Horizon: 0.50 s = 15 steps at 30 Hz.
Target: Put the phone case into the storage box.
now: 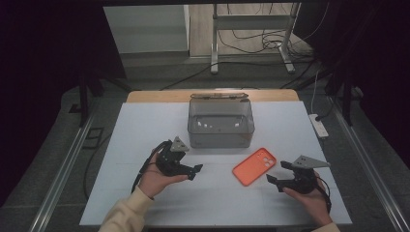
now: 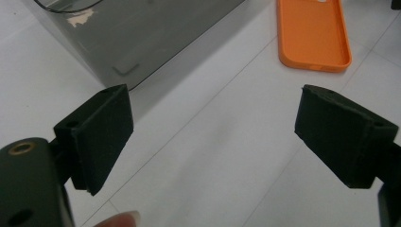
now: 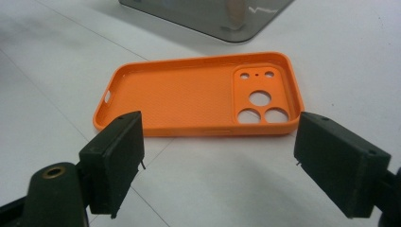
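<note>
The orange phone case (image 1: 254, 166) lies flat on the worktop (image 1: 145, 125), long axis toward 1 o'clock, just at 10 o'clock from the nearer right gripper (image 1: 283, 175), both grippers' fingers (image 3: 116, 158) spread and empty.

This looks like a lab or test room fitted out for recording. In the middle of the frame a white sheet-covered table (image 1: 145, 125) with a bare wooden edge (image 1: 159, 95) along its far side stands on a grey carpeted floor (image 1: 63, 145). Black curtains (image 1: 43, 43) close off the upper left and upper right. At top centre a grey metal stand (image 1: 251, 21) rises above loose black cables (image 1: 251, 46) trailing across the floor. A white power strip (image 1: 319, 125) lies at the right of the table, and metal floor rails (image 1: 63, 174) run along both sides.
</note>
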Motion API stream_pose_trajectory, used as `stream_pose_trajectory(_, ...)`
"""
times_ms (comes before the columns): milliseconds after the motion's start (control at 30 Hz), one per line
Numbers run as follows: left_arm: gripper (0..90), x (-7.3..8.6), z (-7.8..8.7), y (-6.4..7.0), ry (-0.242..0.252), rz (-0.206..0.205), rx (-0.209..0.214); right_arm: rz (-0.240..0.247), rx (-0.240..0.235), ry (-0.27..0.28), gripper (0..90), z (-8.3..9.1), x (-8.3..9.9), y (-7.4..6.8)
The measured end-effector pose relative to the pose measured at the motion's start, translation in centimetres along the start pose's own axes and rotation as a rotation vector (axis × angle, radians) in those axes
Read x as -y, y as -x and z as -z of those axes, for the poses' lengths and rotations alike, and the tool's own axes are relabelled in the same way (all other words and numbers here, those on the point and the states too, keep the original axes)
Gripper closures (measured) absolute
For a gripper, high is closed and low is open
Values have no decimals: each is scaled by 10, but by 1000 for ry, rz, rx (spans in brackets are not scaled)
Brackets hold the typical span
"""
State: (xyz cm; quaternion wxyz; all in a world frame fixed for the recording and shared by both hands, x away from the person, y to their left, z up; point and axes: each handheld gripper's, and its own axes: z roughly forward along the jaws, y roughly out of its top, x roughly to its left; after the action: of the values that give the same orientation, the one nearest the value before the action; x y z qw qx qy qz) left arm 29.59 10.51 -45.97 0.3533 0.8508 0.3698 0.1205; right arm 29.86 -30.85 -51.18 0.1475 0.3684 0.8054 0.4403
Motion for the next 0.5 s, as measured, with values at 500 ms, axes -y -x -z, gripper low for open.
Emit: stream_pose_trajectory(500,130,-5,-7,4,-5,-21,13,2,0,0,167,0,0,0)
